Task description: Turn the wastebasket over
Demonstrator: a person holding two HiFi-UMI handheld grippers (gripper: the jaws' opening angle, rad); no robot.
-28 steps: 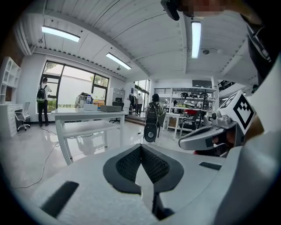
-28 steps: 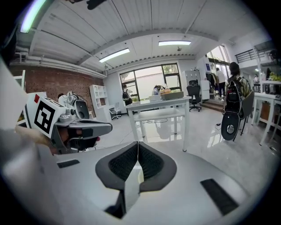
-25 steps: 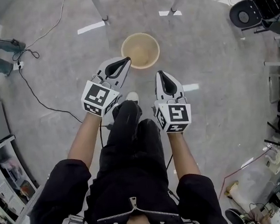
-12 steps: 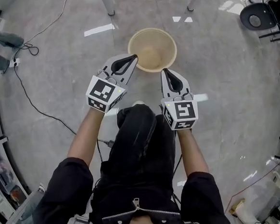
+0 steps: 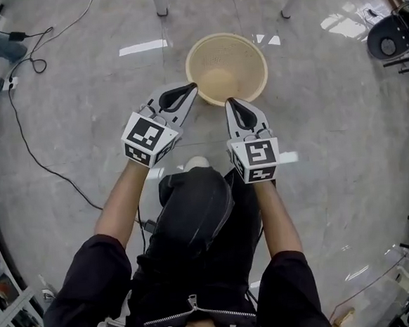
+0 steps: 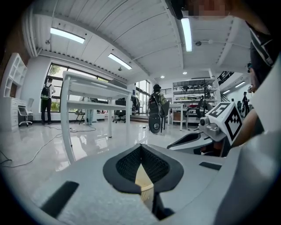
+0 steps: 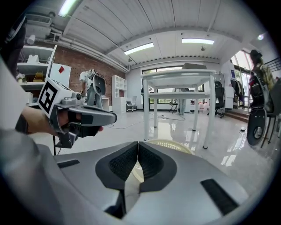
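Observation:
A cream mesh wastebasket [image 5: 226, 67] stands upright on the glossy floor, its mouth facing up. My left gripper [image 5: 193, 85] is shut, and its tip sits just outside the basket's near left rim. The right gripper [image 5: 228, 100], shut too, has its tip at the near rim. Neither holds anything. In the left gripper view the shut jaws [image 6: 141, 145] show a cream sliver of the basket [image 6: 144, 178] behind them, and the right gripper [image 6: 171, 146] is at the right. In the right gripper view the basket's rim [image 7: 171, 144] rises just beyond the shut jaws [image 7: 138, 143], and the left gripper [image 7: 112, 117] hangs at the left.
White table legs [image 5: 158, 4] stand on the floor just past the basket. A black cable [image 5: 42, 165] runs over the floor at the left. An office chair [image 5: 392, 35] is at the far right. The person's black-clad knee [image 5: 194, 209] is under the grippers.
Both grippers have come down towards the basket, which now looks larger and nearer in the head view. Their tips have reached its near rim. Both jaws stay shut.

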